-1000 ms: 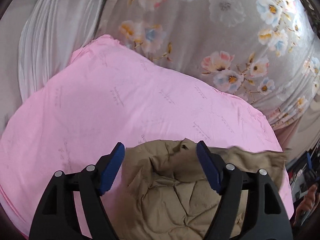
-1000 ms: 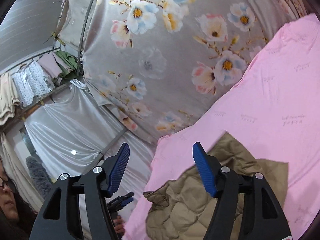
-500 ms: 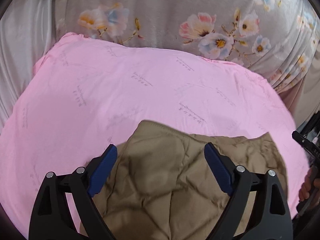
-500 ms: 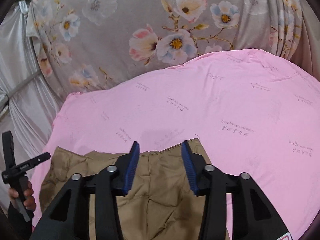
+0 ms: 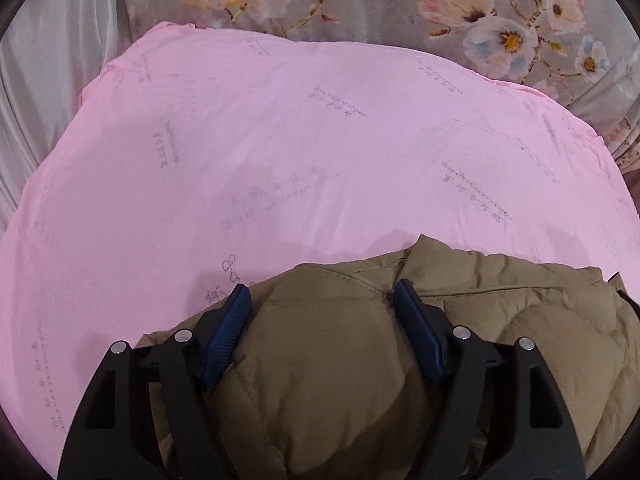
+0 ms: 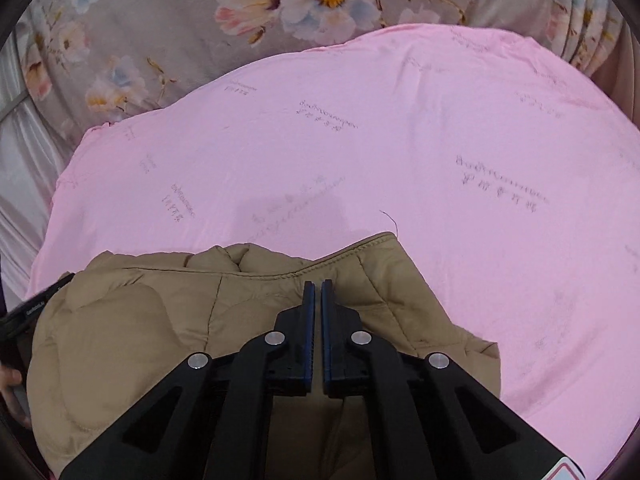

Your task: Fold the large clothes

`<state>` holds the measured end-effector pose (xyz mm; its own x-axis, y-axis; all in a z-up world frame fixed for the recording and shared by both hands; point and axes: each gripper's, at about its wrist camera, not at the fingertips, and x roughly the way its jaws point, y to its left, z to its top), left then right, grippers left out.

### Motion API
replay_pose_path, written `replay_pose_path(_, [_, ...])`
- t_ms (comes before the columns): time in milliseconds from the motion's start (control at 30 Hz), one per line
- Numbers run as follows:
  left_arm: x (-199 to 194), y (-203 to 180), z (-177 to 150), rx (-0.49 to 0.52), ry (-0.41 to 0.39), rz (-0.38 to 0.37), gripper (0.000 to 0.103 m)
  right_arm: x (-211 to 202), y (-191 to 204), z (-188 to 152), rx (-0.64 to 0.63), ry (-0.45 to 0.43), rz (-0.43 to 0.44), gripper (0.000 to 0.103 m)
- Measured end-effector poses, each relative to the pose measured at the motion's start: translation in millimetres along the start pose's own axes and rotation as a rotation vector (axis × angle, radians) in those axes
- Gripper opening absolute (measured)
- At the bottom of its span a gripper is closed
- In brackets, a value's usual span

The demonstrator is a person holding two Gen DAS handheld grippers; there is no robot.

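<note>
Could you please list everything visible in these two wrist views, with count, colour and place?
quilted jacket: one, tan, bunched at the near edge of the sheet.
bed sheet: one, pink with faint grey print, spread under the jacket.
floral cloth: one, grey with pink, white and blue flowers, behind the sheet.
satin drape: one, silvery white, left of the sheet.
left gripper: one, black with blue pads, jaws apart either side of a puffed jacket panel.
right gripper: one, black with blue pads, jaws shut over the jacket.
hand: one, partly seen at the left edge of the right wrist view.
</note>
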<state>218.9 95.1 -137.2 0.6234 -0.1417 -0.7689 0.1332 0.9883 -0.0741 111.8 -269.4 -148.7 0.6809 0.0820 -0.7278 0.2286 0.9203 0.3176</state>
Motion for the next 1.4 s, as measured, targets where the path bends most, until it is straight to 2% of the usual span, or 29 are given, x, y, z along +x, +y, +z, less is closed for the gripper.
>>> replay_pose_path(167, [15, 8, -1, -0.049, 0.023, -0.016, 0.081, 8, -5, -5, 0.038, -0.004, 0.025, 0.000])
replay_pose_path(733, [27, 7, 2, -0.064, 0.034, 0.033, 0.085, 17, 1, -4, 0.027, -0.038, -0.017, 0.000])
replay_pose_path(767, [23, 7, 3, -0.066, 0.033, 0.044, 0.085, 13, 3, -3, 0.024, -0.041, -0.039, 0.000])
replay_pose_path(833, [4, 5, 4, -0.056, -0.003, 0.078, 0.080, -6, 13, -3, -0.001, -0.068, -0.108, 0.004])
replay_pose_path(867, [-14, 1, 3, -0.043, -0.035, 0.076, 0.076, -20, 22, -4, -0.020, -0.096, -0.100, 0.013])
replay_pose_path(1000, [-76, -27, -2, 0.002, -0.131, 0.021, 0.072, -57, 70, -6, -0.101, -0.148, -0.037, 0.014])
replay_pose_path(1100, [-97, -63, -7, 0.077, -0.156, -0.002, 0.064, -59, 109, -9, -0.167, -0.125, 0.012, 0.014])
replay_pose_path(1133, [-96, -74, -10, 0.105, -0.145, -0.007, 0.060, -57, 119, -11, -0.181, -0.115, 0.024, 0.014])
replay_pose_path(1267, [-66, -98, -21, 0.139, -0.064, -0.005, 0.022, -37, 147, -22, -0.231, -0.068, 0.045, 0.014])
replay_pose_path(1300, [-55, -99, -25, 0.127, -0.043, -0.011, 0.017, -30, 150, -24, -0.238, -0.057, 0.042, 0.013])
replay_pose_path(1400, [-37, -97, -29, 0.115, -0.036, -0.001, 0.017, -14, 149, -30, -0.248, -0.044, 0.032, 0.013])
